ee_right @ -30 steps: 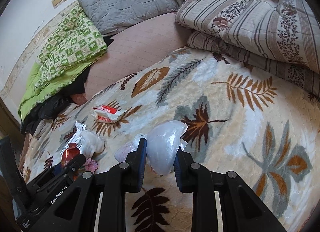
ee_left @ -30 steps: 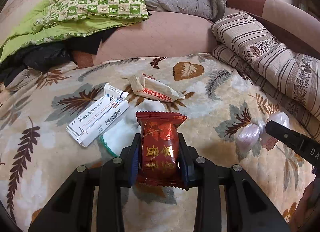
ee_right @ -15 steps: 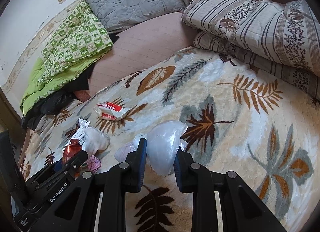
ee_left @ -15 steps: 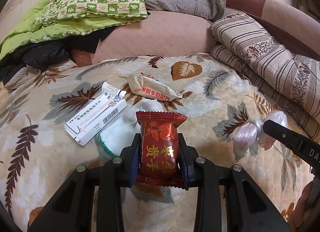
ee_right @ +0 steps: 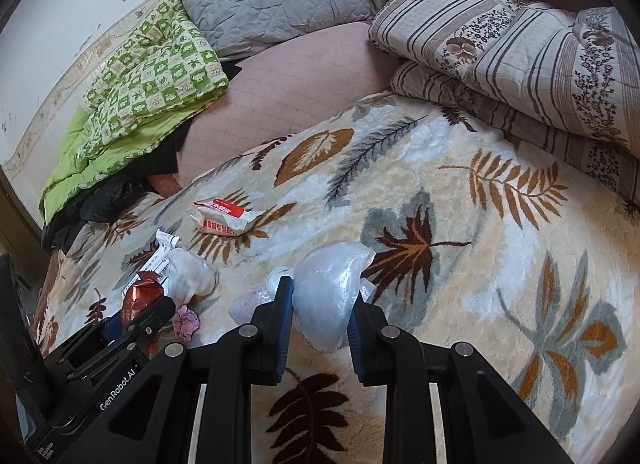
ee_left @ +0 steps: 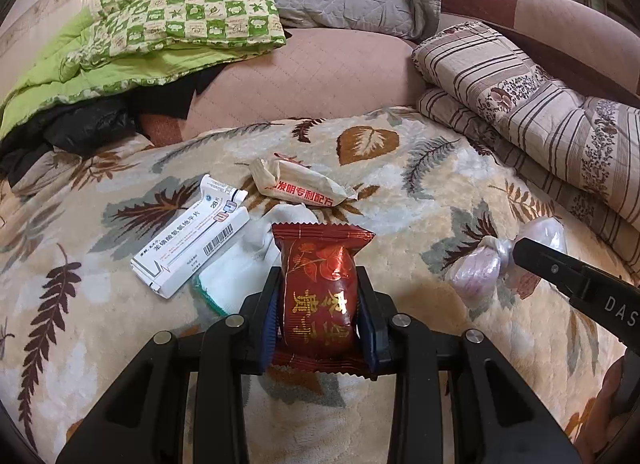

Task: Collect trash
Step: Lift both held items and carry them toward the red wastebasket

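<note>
Over the last second almost nothing has changed: both hands keep their place over the leaf-patterned blanket [ee_left: 420, 184] on the bed, and both grips hold as before. The left gripper [ee_left: 320, 304] has its jaws narrowed onto a red snack packet [ee_left: 318, 284], standing upright between the blue pads. The right gripper [ee_right: 320, 304] has its jaws closed on a knotted clear plastic bag [ee_right: 332, 288], whose pinkish other half [ee_right: 250, 300] bulges out at about nine o'clock of the jaws. Since both pieces are already gripped and steady, the pickup seems done, and the likely next step is carrying them off to a bin, which is not in view. More trash is left lying on the blanket: a white medicine box [ee_left: 192, 240] at ten o'clock of the left jaws, a beige wrapper with red print [ee_left: 300, 186] at twelve o'clock, and a crumpled white tissue [ee_left: 244, 260] between the box and the packet.
</note>
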Action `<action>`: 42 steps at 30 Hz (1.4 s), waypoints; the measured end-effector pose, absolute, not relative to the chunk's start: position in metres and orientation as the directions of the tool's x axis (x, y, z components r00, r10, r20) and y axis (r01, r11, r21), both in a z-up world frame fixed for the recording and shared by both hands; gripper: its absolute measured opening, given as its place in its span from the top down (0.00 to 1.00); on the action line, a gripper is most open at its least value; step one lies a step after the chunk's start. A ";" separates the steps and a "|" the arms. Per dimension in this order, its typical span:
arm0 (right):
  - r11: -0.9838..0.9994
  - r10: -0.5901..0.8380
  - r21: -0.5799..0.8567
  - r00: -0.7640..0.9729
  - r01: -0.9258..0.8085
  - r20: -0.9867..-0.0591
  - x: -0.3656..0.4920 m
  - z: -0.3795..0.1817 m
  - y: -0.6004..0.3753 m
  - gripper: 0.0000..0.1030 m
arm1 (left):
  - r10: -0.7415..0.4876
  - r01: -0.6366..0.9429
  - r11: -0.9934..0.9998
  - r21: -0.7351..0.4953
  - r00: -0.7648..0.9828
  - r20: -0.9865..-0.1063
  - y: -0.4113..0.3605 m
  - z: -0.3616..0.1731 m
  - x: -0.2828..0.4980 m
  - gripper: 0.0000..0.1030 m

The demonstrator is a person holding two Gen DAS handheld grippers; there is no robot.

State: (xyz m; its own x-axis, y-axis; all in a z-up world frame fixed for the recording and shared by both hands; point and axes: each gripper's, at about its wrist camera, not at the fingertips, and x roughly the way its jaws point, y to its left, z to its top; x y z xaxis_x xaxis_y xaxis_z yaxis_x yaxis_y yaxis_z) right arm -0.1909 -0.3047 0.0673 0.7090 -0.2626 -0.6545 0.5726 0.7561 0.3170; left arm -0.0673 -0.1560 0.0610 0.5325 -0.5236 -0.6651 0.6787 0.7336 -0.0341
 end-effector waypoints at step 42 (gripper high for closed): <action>0.715 -0.409 0.241 0.672 0.656 -0.617 -0.251 0.097 -0.290 0.74 | -0.569 0.716 0.697 0.037 0.583 -0.580 -0.139 0.080 -0.131 0.68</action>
State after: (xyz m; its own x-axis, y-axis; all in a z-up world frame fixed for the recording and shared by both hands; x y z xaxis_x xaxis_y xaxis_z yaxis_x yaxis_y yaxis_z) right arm -0.2510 -0.2902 0.0967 0.6724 -0.4090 -0.6170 0.6562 0.7151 0.2411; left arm -0.1313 -0.1392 0.0801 0.5831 -0.5692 -0.5797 0.7164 0.6967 0.0365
